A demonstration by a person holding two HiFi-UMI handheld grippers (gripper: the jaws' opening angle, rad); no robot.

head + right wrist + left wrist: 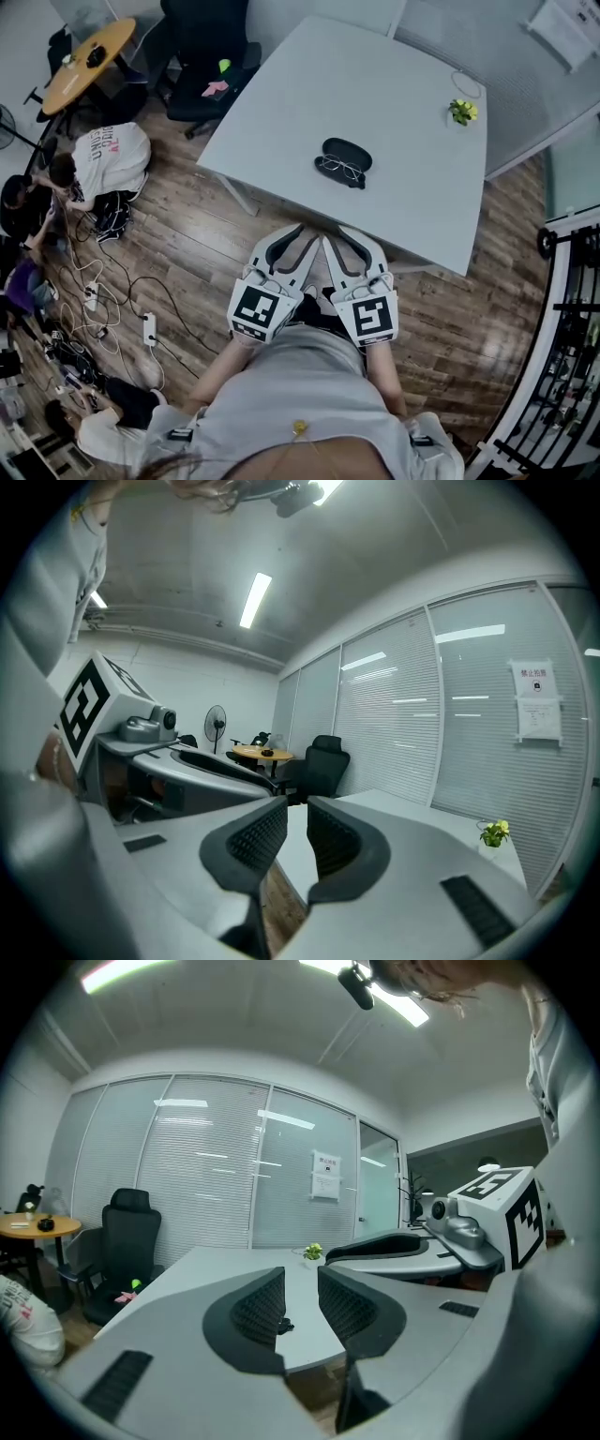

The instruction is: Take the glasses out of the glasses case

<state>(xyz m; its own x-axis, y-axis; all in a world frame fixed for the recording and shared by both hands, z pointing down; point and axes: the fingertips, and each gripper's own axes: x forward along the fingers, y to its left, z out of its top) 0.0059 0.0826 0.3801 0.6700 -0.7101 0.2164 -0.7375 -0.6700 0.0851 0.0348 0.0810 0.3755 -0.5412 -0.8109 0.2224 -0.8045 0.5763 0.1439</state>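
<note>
A black glasses case (348, 150) lies near the middle of the white table (403, 187). The thin-framed glasses (339, 170) rest at its near side on a dark part; I cannot tell if that part is the case's lower half. Both grippers hang close to my body, short of the table's near edge. My left gripper (307, 233) and right gripper (339, 234) each show a narrow gap with nothing between the jaws. In the left gripper view the case (285, 1326) shows as a small dark shape between the left gripper's (301, 1283) pads. The right gripper (297, 813) faces the table's corner.
A small potted plant (462, 111) stands at the table's far right corner. A black office chair (202, 56) and a round wooden table (89, 52) stand beyond. People sit on the floor (103, 159) at left among cables. A black rack (567, 328) is at right.
</note>
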